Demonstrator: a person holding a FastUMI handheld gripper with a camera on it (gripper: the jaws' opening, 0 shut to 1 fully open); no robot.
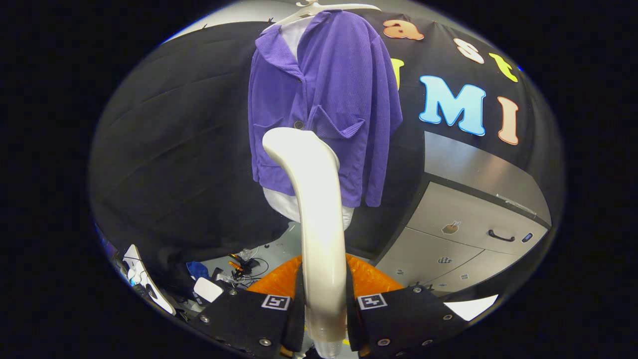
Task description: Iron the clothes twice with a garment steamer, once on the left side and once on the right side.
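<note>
The gripper (pixel 324 309) pinches the steamer (pixel 319 214) by its handle, both fingers pressed against it. The steamer's head rises ahead of the fingers, in front of the lower middle of the purple jacket (pixel 326 104), which hangs from a hanger (pixel 319 9) against the booth wall

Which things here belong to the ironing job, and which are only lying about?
Job: the garment steamer, clamped in the tool; the purple jacket on its hanger, beyond the steamer's head.

Lying about: the grey cabinet; the cables and small items on the floor; the orange thing behind the fingers.
</note>
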